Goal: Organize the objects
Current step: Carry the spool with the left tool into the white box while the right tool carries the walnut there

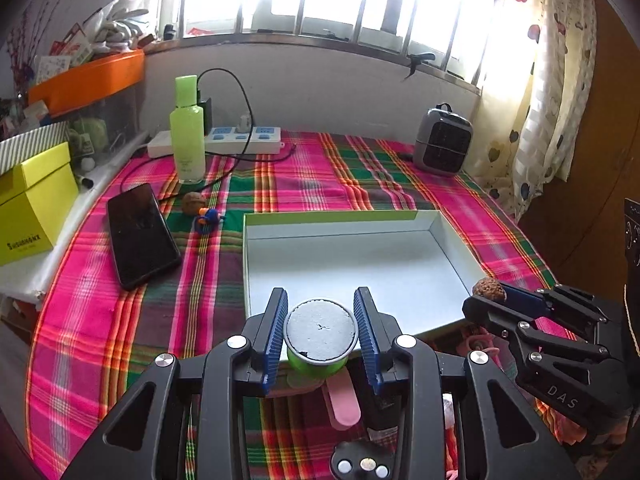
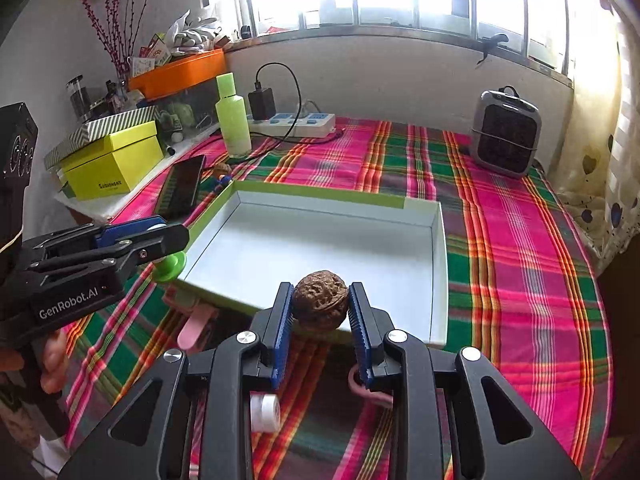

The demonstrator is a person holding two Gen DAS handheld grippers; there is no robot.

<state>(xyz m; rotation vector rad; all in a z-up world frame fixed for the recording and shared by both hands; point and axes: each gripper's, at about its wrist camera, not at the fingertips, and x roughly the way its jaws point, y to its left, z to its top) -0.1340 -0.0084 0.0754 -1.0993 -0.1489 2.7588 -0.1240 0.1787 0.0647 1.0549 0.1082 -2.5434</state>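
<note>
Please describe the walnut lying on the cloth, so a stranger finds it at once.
Start at the tall light-green plastic bottle near the white power strip. Just before it lies a small brown wrinkled walnut, beside a blue-and-orange toy. Unlike the other walnut, no gripper holds it.

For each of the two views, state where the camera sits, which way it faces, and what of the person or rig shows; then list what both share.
Left wrist view: sits on the left claw, facing forward and down toward the window; its fingers clamp a green container; the right claw enters at right.
Right wrist view: sits on the right claw, same heading; it clamps a walnut; the left claw and a hand show at left.
Shared: white tray, green bottle, phone, power strip, heater, plaid cloth.
</note>
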